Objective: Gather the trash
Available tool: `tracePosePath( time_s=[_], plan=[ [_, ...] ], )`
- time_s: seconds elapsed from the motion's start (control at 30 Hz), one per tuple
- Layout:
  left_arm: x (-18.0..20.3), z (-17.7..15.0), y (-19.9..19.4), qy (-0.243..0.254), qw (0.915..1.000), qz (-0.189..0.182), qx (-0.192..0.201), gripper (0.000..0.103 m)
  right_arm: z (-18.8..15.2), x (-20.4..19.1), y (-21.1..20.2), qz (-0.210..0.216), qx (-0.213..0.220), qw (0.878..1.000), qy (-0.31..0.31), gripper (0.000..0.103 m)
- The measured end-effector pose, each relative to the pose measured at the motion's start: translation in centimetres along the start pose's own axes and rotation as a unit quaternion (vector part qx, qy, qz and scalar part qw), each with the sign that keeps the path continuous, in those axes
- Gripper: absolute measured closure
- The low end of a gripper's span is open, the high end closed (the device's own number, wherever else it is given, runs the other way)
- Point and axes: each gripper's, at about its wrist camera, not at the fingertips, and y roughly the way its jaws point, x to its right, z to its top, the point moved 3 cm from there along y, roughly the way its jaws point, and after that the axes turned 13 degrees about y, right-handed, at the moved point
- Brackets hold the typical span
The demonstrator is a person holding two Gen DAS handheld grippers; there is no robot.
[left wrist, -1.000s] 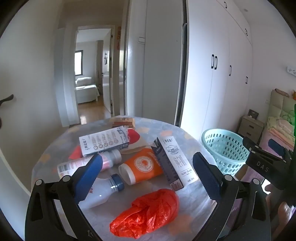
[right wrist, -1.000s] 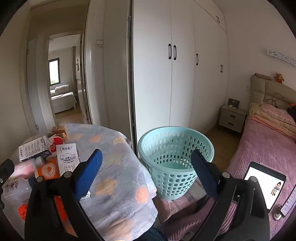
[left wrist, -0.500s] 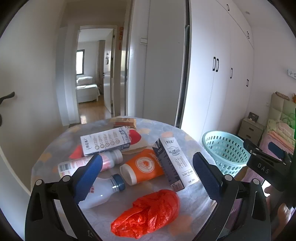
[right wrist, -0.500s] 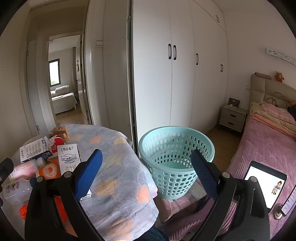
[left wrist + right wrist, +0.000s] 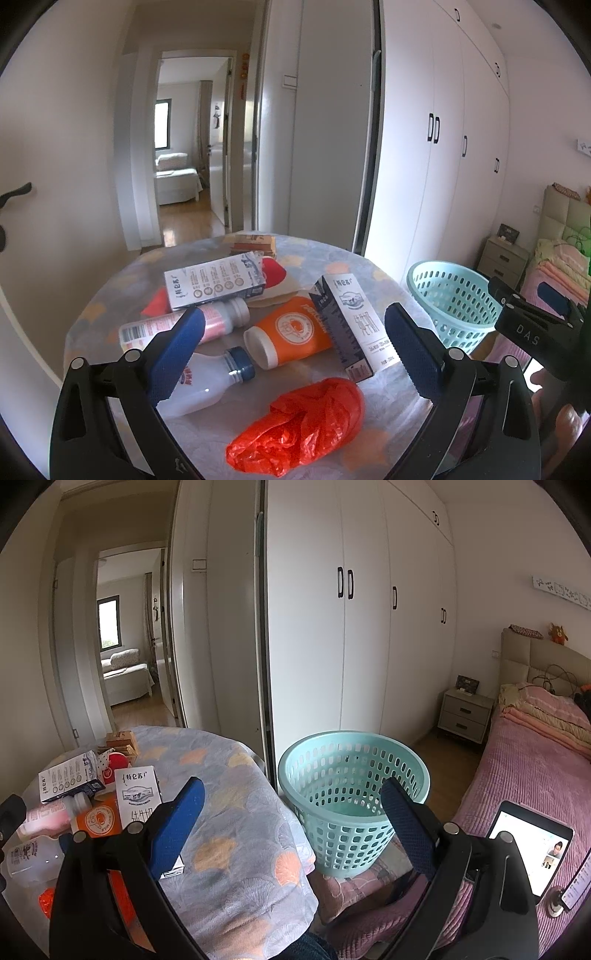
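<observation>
Now | left gripper point(image 5: 293, 339) jaws wide, empty | right gripper point(image 5: 291, 818) same, body marked "DAS" | carton point(image 5: 347, 325) print unreadable

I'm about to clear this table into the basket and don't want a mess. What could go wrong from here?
1. The bottles lie on their sides and may roll when nudged.
2. The red plastic bag is limp and may slip from the open left gripper.
3. The basket stands off the table, so a short drop could miss.
</observation>
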Motion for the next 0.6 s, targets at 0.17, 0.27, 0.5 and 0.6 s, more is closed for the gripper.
tracePosePath(
  time_s=[0.17, 0.27, 0.5, 0.6],
  plan=[
    [-0.2, -0.1, 0.2, -0.001, 1.0, 0.0, -0.002, 0.008, -0.1, -0.2, 0.0, 0.003, 0.0, 1.0, -0.004, 0.011],
    [-0.5, -0.3, 0.2, -0.002, 1.0, 0.001, -0.001, 0.008, -0.1, -0.4, 0.0, 0.005, -0.001, 1.0, -0.008, 0.013],
    [-5.0, -1.2, 0.6, -0.005, 0.9998, 0.018, -0.011, 0.008, -0.6, -1.7, 0.7, 0.023, -0.018, 0.999, -0.032, 0.033],
    [-8.5, -2.6, 1.5, -0.006, 0.9992, 0.004, -0.038, 0.008, -0.9, -3.0, 1.7, 0.052, -0.04, 0.997, -0.04, 0.038]
  ],
)
